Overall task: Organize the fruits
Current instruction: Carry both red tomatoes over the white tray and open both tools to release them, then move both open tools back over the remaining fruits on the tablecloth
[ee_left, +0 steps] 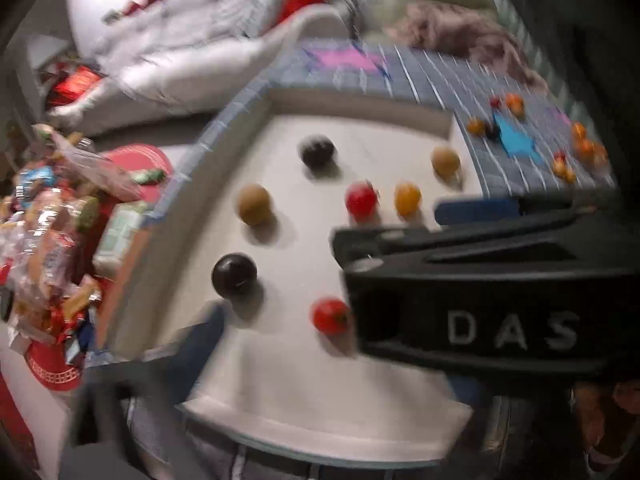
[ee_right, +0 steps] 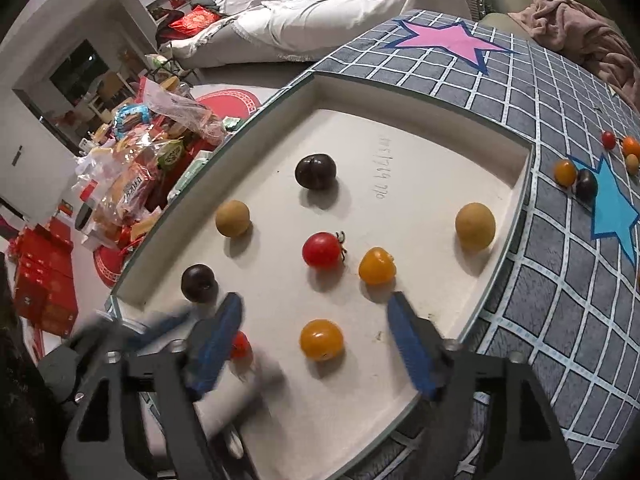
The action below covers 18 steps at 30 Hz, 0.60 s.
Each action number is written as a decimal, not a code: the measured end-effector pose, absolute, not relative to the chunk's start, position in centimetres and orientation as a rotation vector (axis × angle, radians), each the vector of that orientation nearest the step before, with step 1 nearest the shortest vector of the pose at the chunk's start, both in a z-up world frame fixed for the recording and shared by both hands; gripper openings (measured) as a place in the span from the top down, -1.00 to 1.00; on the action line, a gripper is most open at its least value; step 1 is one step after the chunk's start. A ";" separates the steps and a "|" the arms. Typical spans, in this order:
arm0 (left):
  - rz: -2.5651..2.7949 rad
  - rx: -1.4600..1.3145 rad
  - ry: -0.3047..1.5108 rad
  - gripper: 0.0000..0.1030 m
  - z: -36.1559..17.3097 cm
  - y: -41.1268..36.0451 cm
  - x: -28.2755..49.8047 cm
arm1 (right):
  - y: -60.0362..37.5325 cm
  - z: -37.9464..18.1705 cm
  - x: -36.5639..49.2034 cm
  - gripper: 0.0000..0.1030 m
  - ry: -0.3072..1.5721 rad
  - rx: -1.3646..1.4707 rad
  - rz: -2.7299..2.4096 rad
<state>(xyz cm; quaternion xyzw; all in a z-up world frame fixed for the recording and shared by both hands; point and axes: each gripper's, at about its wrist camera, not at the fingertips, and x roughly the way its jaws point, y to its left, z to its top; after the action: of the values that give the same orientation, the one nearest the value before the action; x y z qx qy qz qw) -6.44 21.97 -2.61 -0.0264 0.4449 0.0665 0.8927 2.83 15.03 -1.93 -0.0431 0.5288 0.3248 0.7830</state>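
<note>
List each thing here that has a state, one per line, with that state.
right gripper: open, empty, above an orange tomato
left gripper: open, empty, blurred
white tray: holds loose fruit, none touching
orange tomato: lying in the tray between the right fingers
red tomato: in the tray, stem still on
fruits on the cloth: outside the tray, near the blue star

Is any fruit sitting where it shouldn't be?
Yes, maybe. Several small fruits lie loose on the checked mat by the blue star, outside the white tray where the other fruits sit. Nothing looks squashed or spilled.
</note>
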 end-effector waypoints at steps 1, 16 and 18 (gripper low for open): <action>0.136 -0.051 0.901 -0.98 -2.2 21.9 -6.8 | 14.9 -1.7 2.8 -0.58 1.139 -0.087 0.704; 0.107 -0.013 0.786 -0.98 6.4 21.0 -8.7 | 6.3 5.7 2.9 -1.00 1.003 0.139 0.666; 0.092 -0.008 0.747 -0.98 8.6 20.6 -8.8 | 5.0 7.0 3.0 -1.00 0.979 0.162 0.655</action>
<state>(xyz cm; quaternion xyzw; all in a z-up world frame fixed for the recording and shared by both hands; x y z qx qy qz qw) -8.84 20.56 8.61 -0.0038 0.3650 0.0450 0.9299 2.98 4.96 7.01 0.0762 0.4613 0.3088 0.8283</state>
